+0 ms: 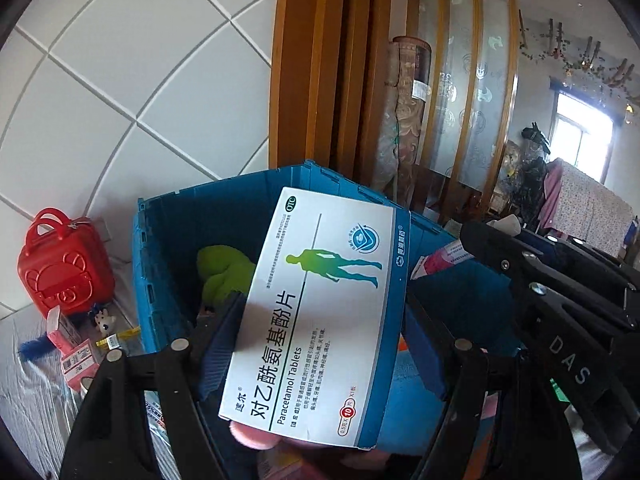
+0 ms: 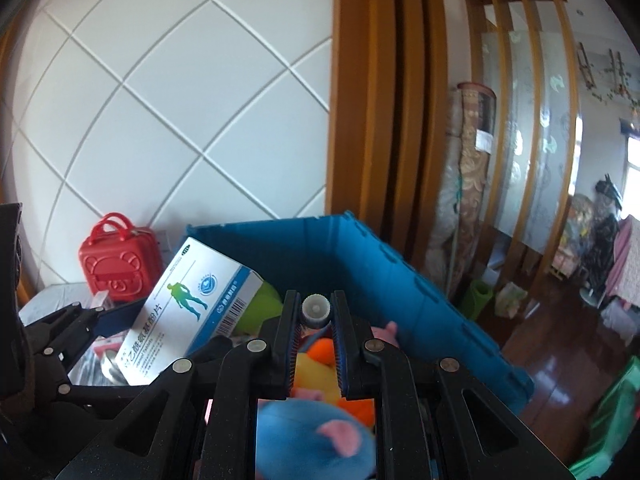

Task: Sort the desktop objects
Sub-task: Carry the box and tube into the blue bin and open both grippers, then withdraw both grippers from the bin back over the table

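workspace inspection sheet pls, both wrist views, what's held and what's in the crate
surface: white cloth-covered tabletop, left of the crate
job's things: paracetamol box held over the blue crate; small white-capped bottle held over the same crate
clutter: red bear case, small boxes beside it, green plush, blue plush and orange plush inside the crate
grippers: left gripper shut on the paracetamol box; right gripper shut on the bottle
cables: nothing seen
surroundings: white tiled wall, wooden divider, rolled rug, dark wood floor
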Demonstrator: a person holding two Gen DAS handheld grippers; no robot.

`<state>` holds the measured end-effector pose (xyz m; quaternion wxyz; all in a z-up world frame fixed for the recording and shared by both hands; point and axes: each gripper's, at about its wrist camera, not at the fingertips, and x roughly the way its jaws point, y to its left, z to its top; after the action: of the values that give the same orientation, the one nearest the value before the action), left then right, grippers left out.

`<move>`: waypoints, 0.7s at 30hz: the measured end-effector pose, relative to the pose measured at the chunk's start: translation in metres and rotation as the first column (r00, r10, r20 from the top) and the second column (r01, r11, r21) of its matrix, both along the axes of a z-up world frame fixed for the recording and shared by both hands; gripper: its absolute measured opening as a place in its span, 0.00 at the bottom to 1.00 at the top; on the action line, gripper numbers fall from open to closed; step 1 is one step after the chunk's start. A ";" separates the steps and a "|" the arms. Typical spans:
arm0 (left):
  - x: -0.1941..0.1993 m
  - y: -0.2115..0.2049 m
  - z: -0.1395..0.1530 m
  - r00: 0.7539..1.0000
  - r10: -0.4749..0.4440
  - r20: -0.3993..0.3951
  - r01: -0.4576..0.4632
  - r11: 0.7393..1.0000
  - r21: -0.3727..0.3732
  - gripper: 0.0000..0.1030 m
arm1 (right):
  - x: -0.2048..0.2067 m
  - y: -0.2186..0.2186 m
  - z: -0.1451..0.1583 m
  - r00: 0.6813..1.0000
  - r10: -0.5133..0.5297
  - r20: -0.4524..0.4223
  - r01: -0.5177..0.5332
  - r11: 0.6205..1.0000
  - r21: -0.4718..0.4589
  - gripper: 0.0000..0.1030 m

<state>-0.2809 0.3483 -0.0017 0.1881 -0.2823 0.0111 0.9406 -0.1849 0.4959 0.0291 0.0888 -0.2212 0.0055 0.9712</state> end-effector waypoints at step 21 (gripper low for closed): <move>0.014 -0.010 -0.005 0.994 0.111 -0.010 -0.112 0.992 -0.056 0.86 | 0.002 0.047 -0.024 0.999 -0.013 0.039 0.016 0.997 -0.076 0.95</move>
<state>-0.2671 0.3384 -0.0068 0.1271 -0.2845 0.0227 0.9499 -0.1828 0.5431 0.0049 0.0876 -0.2431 0.0426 0.9651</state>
